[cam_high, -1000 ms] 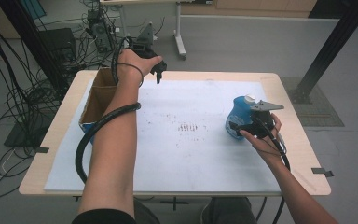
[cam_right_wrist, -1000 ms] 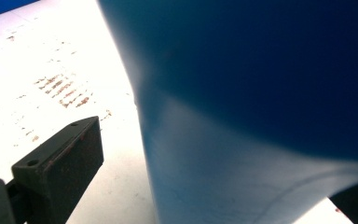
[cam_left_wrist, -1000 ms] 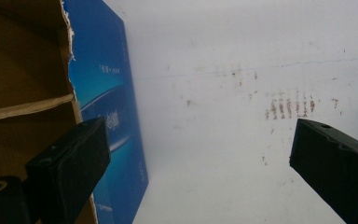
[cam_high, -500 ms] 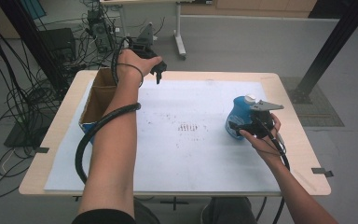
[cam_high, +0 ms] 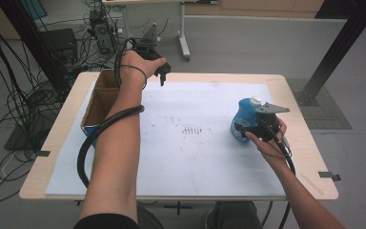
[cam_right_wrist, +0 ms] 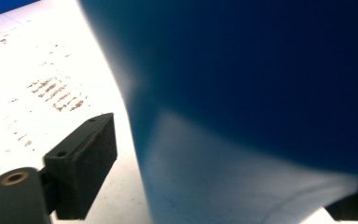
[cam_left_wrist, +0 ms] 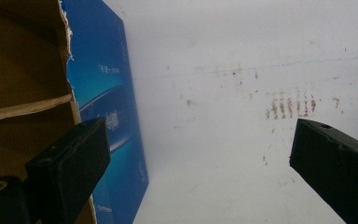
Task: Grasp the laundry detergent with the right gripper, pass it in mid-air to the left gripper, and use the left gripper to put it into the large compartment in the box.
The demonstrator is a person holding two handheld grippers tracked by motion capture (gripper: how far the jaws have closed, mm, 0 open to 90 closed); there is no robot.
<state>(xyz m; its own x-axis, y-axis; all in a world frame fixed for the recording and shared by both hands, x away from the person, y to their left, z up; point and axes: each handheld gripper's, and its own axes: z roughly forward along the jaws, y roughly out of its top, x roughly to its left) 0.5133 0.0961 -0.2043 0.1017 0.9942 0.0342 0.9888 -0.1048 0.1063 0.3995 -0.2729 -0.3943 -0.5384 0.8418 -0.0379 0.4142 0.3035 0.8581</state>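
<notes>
- An open cardboard box (cam_high: 100, 102) with a blue outer side is sitting at the left of the high view, on the left edge of the white sheet (cam_high: 181, 157); I cannot tell what is inside it.
- In the left gripper view the box's brown inner walls (cam_left_wrist: 23, 84) are filling the upper left, and its blue side (cam_left_wrist: 107, 107) is running down the frame beside them.
- The blue bottle (cam_high: 244, 121) is standing upright at centre right of the high view, long axis vertical, its white cap (cam_high: 255, 100) pointing up.
- The right gripper (cam_high: 248, 130) is reaching at the bottle's lower body; its jaws have just been closing with the bottle between them. In the right gripper view the left pad (cam_right_wrist: 81, 163) is showing a sliver of sheet between itself and the blue wall (cam_right_wrist: 242, 102), so it is not yet clamped.
- The left gripper (cam_high: 163, 76) is hanging at the upper centre, just over the table's far edge (cam_high: 209, 75), jaws spread wide with nothing between them.
- The bottle is standing near the sheet's right edge; the stained middle of the sheet (cam_high: 193, 130) is lying bare between the box and the bottle.
</notes>
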